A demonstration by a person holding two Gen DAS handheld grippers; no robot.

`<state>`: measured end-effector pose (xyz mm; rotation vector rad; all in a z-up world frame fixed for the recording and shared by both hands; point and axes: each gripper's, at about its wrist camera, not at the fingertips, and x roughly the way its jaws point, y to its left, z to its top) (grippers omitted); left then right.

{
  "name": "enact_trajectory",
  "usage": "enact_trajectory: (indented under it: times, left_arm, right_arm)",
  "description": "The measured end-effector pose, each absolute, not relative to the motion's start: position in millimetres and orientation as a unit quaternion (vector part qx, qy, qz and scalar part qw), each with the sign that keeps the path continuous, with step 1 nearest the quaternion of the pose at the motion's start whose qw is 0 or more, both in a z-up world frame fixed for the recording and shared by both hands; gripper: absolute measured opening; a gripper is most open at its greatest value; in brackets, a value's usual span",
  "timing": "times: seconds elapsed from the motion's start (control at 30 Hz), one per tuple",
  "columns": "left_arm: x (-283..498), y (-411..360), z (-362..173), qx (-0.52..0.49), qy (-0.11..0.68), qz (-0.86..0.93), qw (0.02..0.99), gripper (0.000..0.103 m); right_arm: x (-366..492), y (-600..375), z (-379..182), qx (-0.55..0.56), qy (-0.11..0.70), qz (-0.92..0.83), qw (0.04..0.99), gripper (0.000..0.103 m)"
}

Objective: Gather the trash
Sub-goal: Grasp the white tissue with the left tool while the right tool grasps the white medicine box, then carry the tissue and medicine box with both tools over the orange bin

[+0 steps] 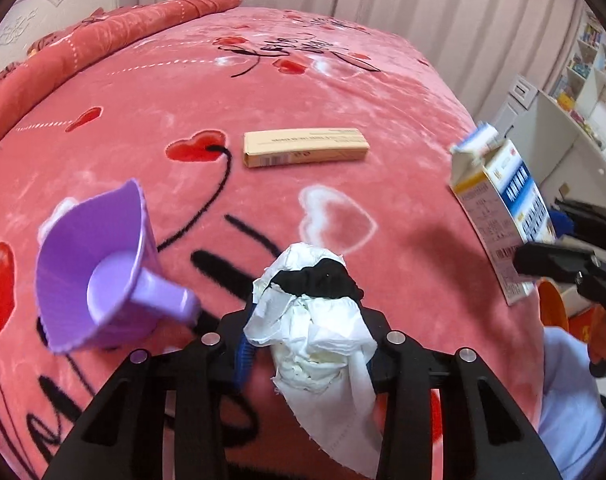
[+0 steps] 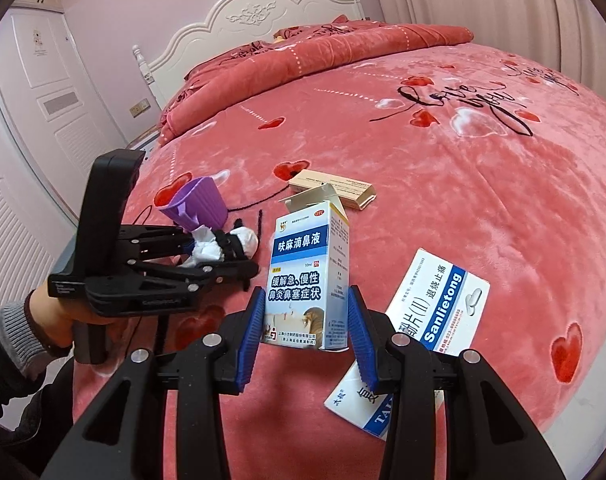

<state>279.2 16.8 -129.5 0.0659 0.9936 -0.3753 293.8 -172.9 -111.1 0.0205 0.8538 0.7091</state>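
the left gripper (image 1: 307, 320) pinches a crumpled white tissue wad (image 1: 315, 332) that has a black band (image 1: 315, 278) wrapped across its top; loose tissue hangs down between the fingers. no earlier view is given, so only the clamp itself can be told: the pads press into the paper on both sides. from the right wrist view the same gripper (image 2: 223, 256) lies low over the pink heart-print blanket (image 2: 463, 200), held by a hand (image 2: 51, 316) in a dark sleeve with a grey cuff.

the right gripper (image 2: 305, 332) is closed on a blue and white nasal drops box (image 2: 309, 276), its blue ribbed pads (image 2: 249, 336) tight against both side walls. the box stands upright with its top flap open, lifted off the blanket. in the left wrist view this box (image 1: 499, 208) is tilted at the right edge.

a purple ribbed cup (image 1: 95, 268) lies on its side just beside the tissue. a tan flat carton (image 1: 305, 147) rests farther up the bed. a white and blue sanlietong box (image 2: 431, 320) lies on the blanket under the right fingers.
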Motion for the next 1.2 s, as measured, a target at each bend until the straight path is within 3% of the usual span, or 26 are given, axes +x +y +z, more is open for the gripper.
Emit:
enact_trajectory:
  times: [0.73, 1.2]
  left_arm:
    - [159, -23, -66, 0.045, 0.445, -0.232, 0.864, 0.041]
    - [103, -91, -47, 0.079, 0.425, -0.286, 0.855, 0.041]
  right_arm:
    - [174, -196, -76, -0.007, 0.4, 0.355, 0.845, 0.041]
    - [91, -259, -63, 0.032, 0.388, 0.325, 0.862, 0.041]
